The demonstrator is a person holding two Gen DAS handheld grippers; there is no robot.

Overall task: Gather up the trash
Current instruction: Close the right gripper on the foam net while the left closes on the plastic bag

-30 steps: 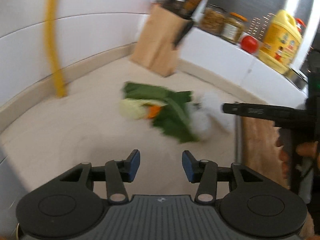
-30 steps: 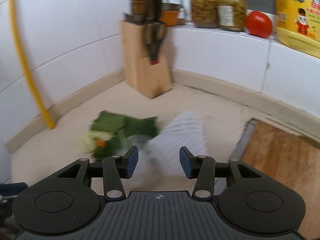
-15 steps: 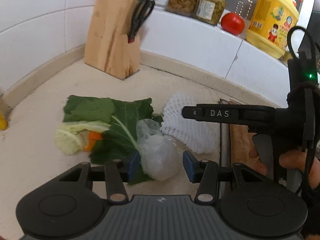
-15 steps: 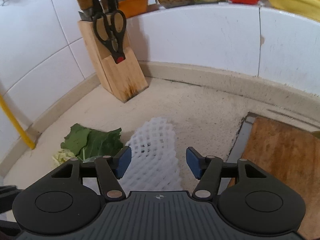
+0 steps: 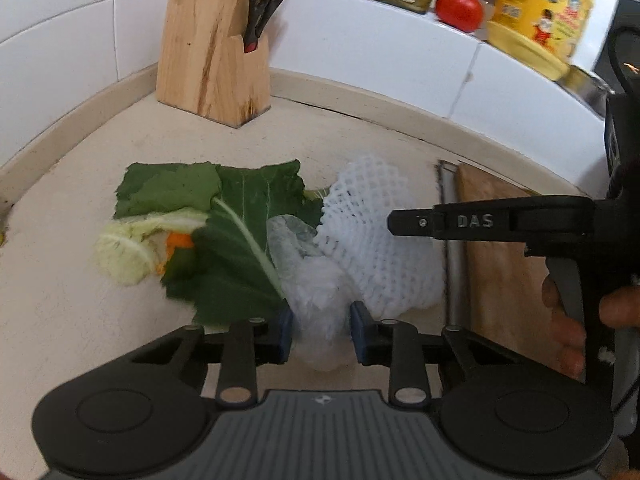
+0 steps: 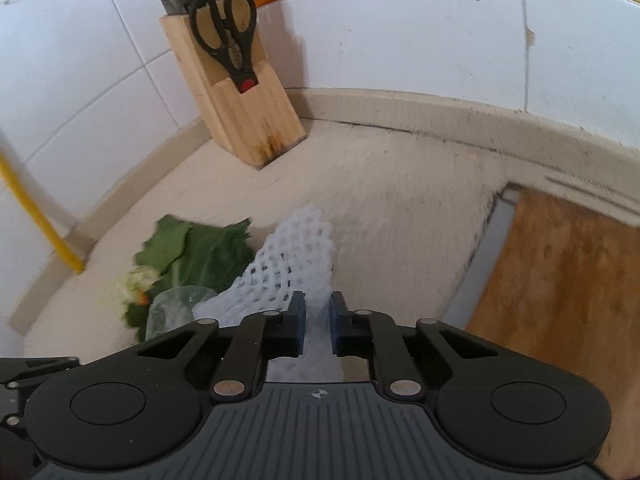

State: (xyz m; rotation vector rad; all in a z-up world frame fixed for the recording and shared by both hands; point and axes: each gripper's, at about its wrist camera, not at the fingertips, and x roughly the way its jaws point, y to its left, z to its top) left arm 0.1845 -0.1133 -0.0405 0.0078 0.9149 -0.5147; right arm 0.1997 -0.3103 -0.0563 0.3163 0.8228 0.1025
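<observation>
A small heap of trash lies on the beige counter. It holds green leaves [image 5: 224, 216], a pale cabbage scrap [image 5: 120, 256] with a bit of carrot, a crumpled clear plastic bag [image 5: 312, 292] and a white foam net [image 5: 376, 240]. My left gripper [image 5: 322, 332] is closing, and its blue pads press on both sides of the plastic bag. My right gripper [image 6: 318, 320] is closing too, pinching the near end of the foam net [image 6: 292, 256]. In the left wrist view the right gripper [image 5: 400, 222] reaches in from the right, over the net.
A wooden knife block [image 5: 212, 48] with scissors stands in the back corner. A wooden cutting board [image 5: 504, 280] lies just right of the trash. On the tiled ledge sit a tomato [image 5: 458, 10], jars and a yellow bottle [image 5: 540, 12]. A yellow pipe [image 6: 36, 220] runs down the left wall.
Both grippers came down and in toward the heap. The left jaws narrowed onto the plastic bag. The right jaws widened, then closed onto the foam net.
</observation>
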